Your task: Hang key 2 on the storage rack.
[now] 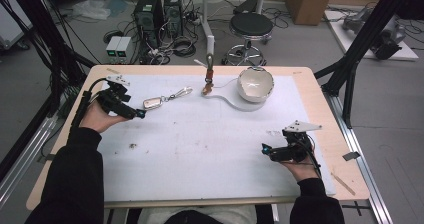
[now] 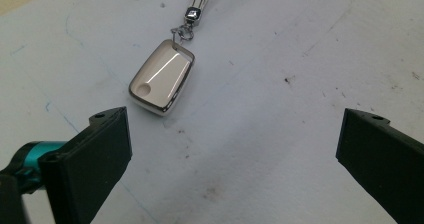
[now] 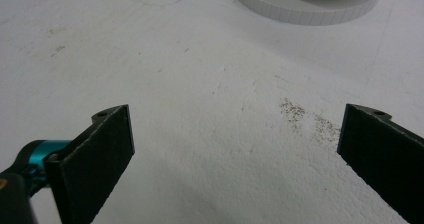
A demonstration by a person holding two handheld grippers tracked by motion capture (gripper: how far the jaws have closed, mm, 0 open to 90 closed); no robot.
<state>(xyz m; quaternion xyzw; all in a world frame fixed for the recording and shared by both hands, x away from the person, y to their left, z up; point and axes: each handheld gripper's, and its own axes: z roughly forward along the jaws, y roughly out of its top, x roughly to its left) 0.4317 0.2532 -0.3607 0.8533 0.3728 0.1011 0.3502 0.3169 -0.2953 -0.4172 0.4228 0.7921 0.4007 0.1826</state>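
White-topped bench [image 1: 200, 149] in cluttered lab; key fob [image 2: 161, 77] lies just ahead of left gripper [image 1: 136, 113], left of centre between wide-open jaws, long axis pointing away toward keyring; right gripper [image 1: 266, 149] well apart, jaws wide, empty

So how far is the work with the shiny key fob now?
Nothing looks done yet. The shiny silver key fob lies flat on the white mat, untouched. In hand: the left gripper is open, jaws just short of it. Left: closing on it and lifting. The right gripper is open, apart.
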